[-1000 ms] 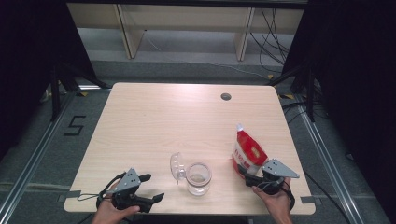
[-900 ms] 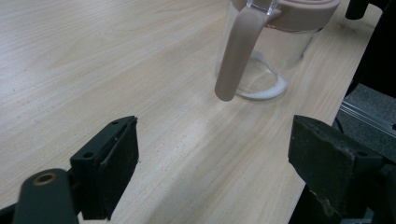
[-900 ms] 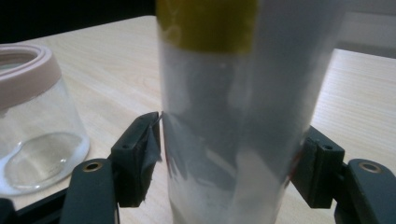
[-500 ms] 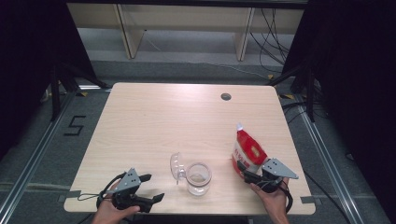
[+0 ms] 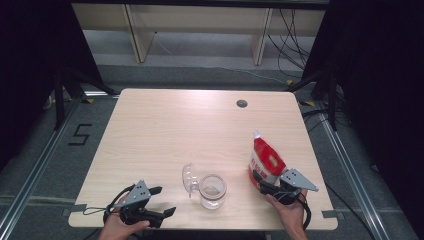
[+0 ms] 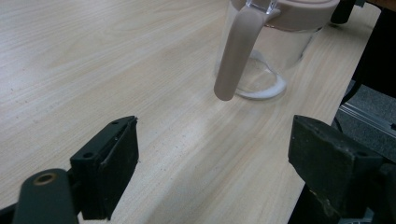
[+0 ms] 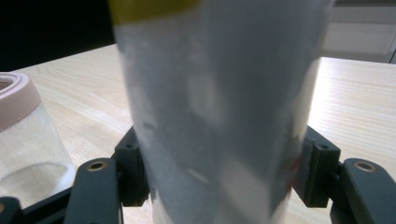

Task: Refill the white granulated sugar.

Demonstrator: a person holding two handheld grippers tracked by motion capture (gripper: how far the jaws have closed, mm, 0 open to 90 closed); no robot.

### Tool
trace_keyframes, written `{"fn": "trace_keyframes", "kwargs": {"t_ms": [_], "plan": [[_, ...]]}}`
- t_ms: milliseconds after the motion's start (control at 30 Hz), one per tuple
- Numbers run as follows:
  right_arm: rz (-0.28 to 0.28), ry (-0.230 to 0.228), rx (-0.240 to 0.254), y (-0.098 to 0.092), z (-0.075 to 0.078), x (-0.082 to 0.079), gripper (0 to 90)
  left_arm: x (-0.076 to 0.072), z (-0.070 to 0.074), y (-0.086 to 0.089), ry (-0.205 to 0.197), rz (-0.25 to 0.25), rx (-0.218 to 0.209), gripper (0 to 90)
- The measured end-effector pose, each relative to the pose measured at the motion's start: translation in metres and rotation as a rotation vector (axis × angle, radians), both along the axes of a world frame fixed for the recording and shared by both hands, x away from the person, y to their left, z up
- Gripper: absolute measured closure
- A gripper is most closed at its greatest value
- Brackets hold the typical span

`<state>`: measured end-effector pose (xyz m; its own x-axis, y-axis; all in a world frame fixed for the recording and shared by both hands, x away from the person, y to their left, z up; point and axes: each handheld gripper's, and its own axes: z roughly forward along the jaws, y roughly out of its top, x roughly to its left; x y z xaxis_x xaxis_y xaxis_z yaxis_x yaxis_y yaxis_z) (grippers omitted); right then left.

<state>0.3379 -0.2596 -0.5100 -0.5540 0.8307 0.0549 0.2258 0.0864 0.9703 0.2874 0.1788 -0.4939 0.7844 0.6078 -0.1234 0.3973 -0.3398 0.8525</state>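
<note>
A red and white pouch (image 5: 266,161) stands upright near the right edge of the wooden table (image 5: 170,130), toward the near side, its white spout pointing up and away. In the right gripper view the pouch's pale back (image 7: 215,107) rises close before the camera, with a yellow band at the top, and sits between the two black jaws. The right gripper (image 5: 263,181) clasps the pouch low down, one pad pressed against each side of it, and the person's right hand (image 5: 290,212) holds the tool from the near edge.

Just to the left of the pouch stands a clear glass jar (image 5: 212,190) with a pinkish rim and a little pale powder in its bottom; its hinged clear lid (image 5: 189,178) is swung open to the left. In the left gripper view the jar (image 6: 275,51) shows a pinkish handle hanging down its side and a white ring at its foot.

The left gripper (image 5: 161,200) rests near the table's near left corner, well apart from the jar, its jaws spread wide with only bare wood between them. The left hand (image 5: 120,227) grips it from below.

A small dark round hole (image 5: 242,103) lies in the table's far side.
</note>
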Motion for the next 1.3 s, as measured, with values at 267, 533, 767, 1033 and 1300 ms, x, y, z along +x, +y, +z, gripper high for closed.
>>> {"fn": "trace_keyframes", "kwargs": {"t_ms": [267,533,767,1033,1300], "plan": [[-0.004,-0.012,-0.009,-0.0009,-0.0019,0.0028,36.3,-0.0004,0.0005,0.0006,0.007,0.006,0.034,16.1],[0.005,-0.001,-0.004,-0.0003,-0.0037,0.0016,37.8,-0.0005,-0.0002,-0.001,0.004,-0.009,0.008,16.1],[0.003,-0.003,0.0,0.0002,-0.0063,0.0024,37.7,-0.0005,-0.0004,-0.0013,0.005,-0.012,0.003,16.1],[-0.002,-0.02,-0.018,0.0001,-0.0038,0.0018,42.3,-0.0001,-0.0001,-0.0007,0.0,-0.015,0.013,16.1],[-0.007,-0.008,-0.068,0.0043,0.0031,-0.001,44.8,-0.0003,-0.0004,-0.0014,-0.002,-0.008,0.008,16.2]]}}
